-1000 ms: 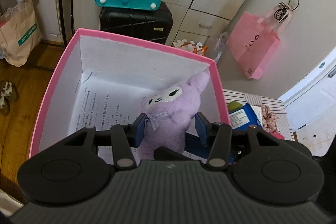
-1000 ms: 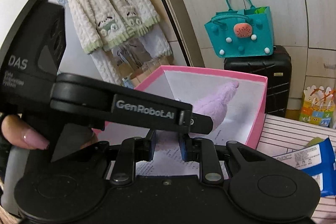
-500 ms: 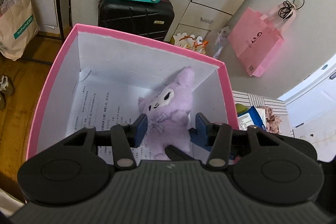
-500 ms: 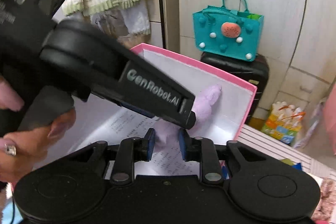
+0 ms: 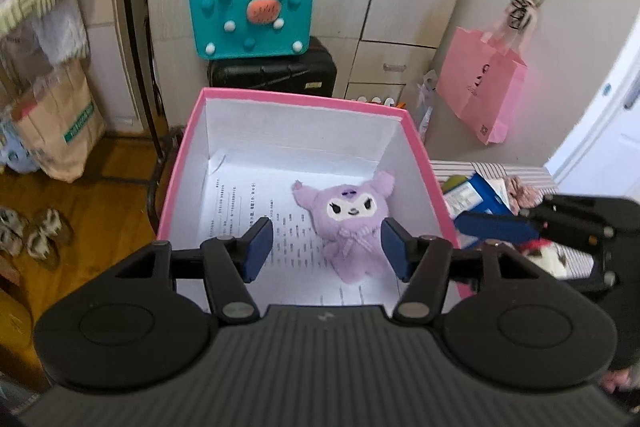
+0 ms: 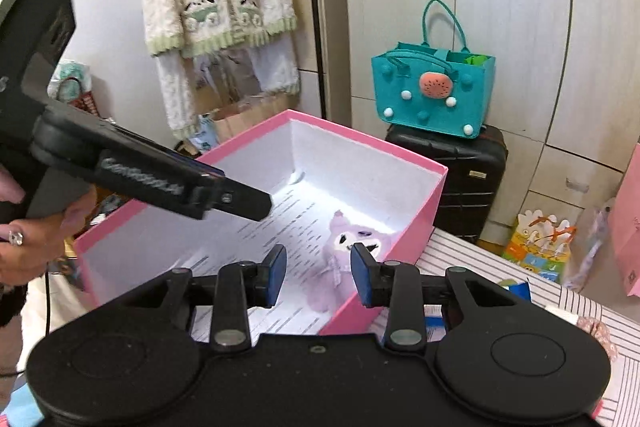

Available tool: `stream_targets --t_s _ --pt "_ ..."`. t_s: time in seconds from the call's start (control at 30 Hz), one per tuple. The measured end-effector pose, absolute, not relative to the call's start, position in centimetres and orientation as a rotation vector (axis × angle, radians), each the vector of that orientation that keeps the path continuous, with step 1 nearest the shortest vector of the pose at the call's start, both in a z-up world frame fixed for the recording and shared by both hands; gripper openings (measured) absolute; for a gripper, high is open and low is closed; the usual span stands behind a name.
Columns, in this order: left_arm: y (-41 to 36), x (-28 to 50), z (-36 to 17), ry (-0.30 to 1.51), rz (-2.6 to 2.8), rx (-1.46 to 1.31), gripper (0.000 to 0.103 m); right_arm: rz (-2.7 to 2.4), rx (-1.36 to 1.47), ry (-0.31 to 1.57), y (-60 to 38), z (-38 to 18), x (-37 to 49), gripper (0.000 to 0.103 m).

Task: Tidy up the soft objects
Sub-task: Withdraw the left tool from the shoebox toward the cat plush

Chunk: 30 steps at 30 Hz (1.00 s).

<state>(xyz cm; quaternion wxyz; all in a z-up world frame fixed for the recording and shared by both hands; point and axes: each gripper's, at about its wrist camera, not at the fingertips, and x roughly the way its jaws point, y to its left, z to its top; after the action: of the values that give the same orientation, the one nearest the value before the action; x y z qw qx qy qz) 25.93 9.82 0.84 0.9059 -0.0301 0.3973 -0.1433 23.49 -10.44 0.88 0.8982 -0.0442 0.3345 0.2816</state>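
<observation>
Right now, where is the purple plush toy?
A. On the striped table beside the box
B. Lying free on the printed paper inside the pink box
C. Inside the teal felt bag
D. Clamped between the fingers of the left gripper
B: the purple plush toy lies on the printed paper in the pink box, and the left gripper is open above it, its fingers apart from the toy.

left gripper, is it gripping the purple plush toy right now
No, the left gripper is open above the pink box, and the purple plush toy lies loose on its paper-lined floor.
</observation>
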Motion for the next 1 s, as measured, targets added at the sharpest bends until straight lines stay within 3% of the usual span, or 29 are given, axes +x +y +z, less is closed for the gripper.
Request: stream_targets --t_s 0.33,1.0 --pt "9.1 18.2 5.3 0.753 -0.377 0.018 0.073 0.662 -0.041 0.659 -13.0 4.6 17.9 0.041" --pt "5.8 5.9 8.7 0.685 -0.423 0.124 0.097 0.742 -0.126 0.63 -18.1 8.4 5.8 0.077"
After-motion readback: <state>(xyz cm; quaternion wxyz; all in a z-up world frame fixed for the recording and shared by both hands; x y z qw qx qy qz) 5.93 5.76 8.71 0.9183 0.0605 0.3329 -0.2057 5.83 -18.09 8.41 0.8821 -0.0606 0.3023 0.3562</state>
